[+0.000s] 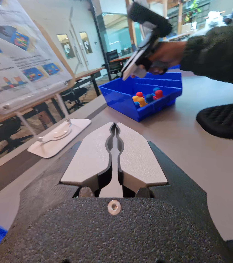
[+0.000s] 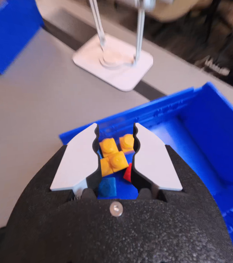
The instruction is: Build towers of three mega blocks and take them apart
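Left wrist view: the left gripper [image 1: 115, 126] hangs low over the grey counter [image 1: 177, 149], its pale fingers [image 1: 90, 153] pressed together at the tips and holding nothing. At two o'clock a blue bin [image 1: 121, 98] sits on the counter with red, yellow and blue mega blocks [image 1: 147, 97] heaped in its near compartment. Above the bin's far rim, at one o'clock, the right gripper [image 1: 125, 76] points down, carried by a hand [image 1: 168, 52] in a dark sleeve. A white stand base [image 1: 64, 136] lies at ten o'clock under a tilted instruction sheet [image 1: 20, 54]; a black mesh pad [image 1: 225, 121] rests at three o'clock.

Right wrist view: the right gripper [image 2: 115, 125] hovers over the blue bin [image 2: 207, 128], fingers [image 2: 77, 156] parted moderately and empty. Between them lie yellow blocks [image 2: 118, 160], with a blue block [image 2: 108, 186] at six o'clock and a red block [image 2: 128, 174] at five o'clock. The image is motion-blurred.

These blocks look like light, rigid, smooth plastic, likely to skid or tip if nudged. Squeezing a block's flat side walls, below the round stud, seems the surest hold.
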A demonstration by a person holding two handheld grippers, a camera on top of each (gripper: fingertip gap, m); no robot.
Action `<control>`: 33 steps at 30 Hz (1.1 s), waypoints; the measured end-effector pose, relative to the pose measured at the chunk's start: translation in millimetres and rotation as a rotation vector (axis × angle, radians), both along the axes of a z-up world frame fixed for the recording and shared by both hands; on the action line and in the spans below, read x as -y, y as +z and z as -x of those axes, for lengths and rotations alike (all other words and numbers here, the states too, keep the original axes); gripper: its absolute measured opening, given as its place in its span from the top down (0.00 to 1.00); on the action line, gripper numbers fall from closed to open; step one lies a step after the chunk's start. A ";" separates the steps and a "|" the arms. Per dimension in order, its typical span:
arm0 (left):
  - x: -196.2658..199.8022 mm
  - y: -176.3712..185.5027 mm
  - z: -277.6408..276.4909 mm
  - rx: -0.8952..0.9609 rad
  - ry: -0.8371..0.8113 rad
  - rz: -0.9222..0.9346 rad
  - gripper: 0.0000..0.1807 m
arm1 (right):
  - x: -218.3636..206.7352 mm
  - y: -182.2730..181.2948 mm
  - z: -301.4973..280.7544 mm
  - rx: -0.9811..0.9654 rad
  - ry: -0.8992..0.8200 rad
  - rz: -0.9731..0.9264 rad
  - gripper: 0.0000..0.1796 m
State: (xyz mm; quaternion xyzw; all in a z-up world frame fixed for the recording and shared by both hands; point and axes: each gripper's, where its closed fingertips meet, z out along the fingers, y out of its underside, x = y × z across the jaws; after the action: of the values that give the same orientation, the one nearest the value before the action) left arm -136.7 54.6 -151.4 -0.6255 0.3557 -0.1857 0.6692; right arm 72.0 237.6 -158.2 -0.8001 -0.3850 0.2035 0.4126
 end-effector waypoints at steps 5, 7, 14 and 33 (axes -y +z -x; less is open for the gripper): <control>-23.7 52.6 71.2 0.110 0.287 -0.058 1.00 | 79.4 42.1 29.5 -0.252 0.089 -0.178 0.75; -41.2 68.1 118.9 0.176 0.443 -0.026 1.00 | 111.3 40.2 42.7 -0.301 0.134 -0.163 0.76; -116.5 52.0 266.8 0.211 0.859 0.154 0.83 | 153.7 17.0 75.3 -0.356 0.211 -0.202 0.78; -203.2 -49.0 325.4 -0.019 1.021 0.482 0.79 | 162.9 -18.6 85.5 -0.337 0.242 -0.182 0.82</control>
State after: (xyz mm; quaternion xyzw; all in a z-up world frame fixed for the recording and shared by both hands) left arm -462.1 257.8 -200.4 -0.8550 -0.0387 0.0911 0.5090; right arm -13.5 74.7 -176.8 -0.6625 -0.4205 0.3465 0.5140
